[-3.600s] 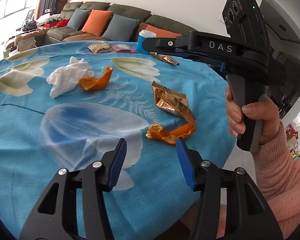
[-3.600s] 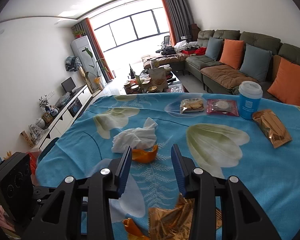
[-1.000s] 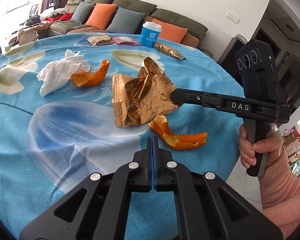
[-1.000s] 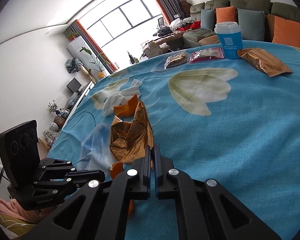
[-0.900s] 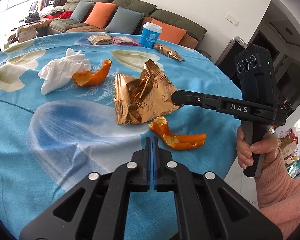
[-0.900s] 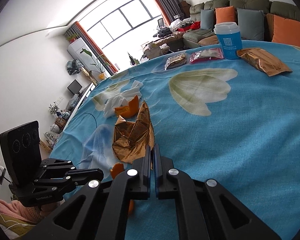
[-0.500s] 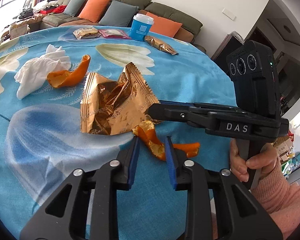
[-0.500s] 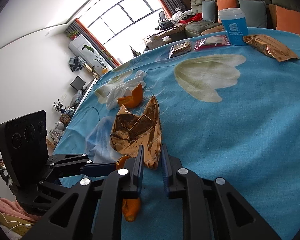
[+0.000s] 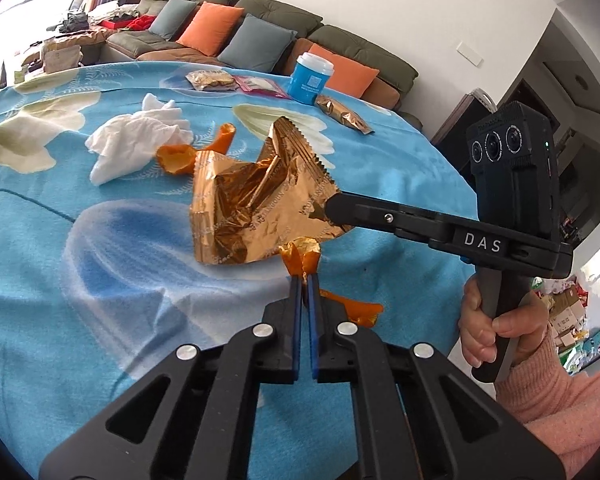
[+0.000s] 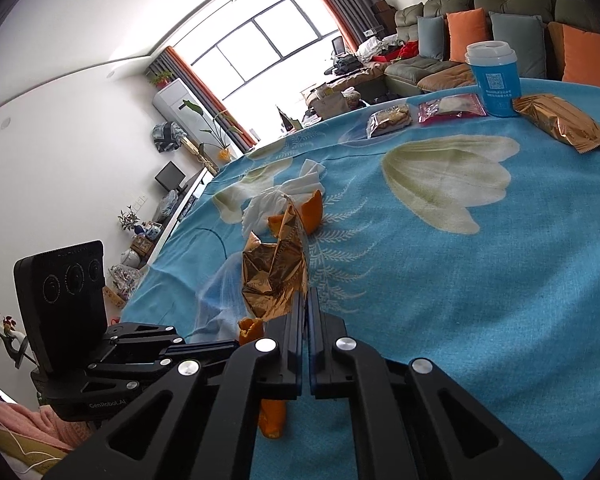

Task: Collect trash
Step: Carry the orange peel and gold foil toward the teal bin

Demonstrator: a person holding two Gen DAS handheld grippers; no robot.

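Note:
A crumpled gold foil wrapper (image 9: 256, 204) is held tilted up off the blue flowered tablecloth (image 9: 100, 280). My right gripper (image 10: 305, 296) is closing on the wrapper's lower corner, pads pressing it; the wrapper (image 10: 274, 276) rises just beyond the tips. My left gripper (image 9: 304, 280) is closing on a curled orange peel (image 9: 302, 254), which pokes up between the pads, its tail lying to the right. From the right wrist, that peel (image 10: 250, 326) shows beside the left gripper (image 10: 236, 346). Farther back lie a white crumpled tissue (image 9: 136, 140) and a second orange peel (image 9: 180, 156).
At the far side of the table stand a blue lidded cup (image 9: 310, 80), a clear snack bag (image 9: 212, 78), a pink packet (image 9: 260, 84) and a sealed gold packet (image 9: 342, 118). A sofa (image 9: 260, 28) lies beyond. The table edge runs close on the right.
Half a second ago both pairs of jaws stood slightly apart; now both are pressed together. The left gripper has come forward onto the near orange peel. The wrapper still hangs from the right gripper.

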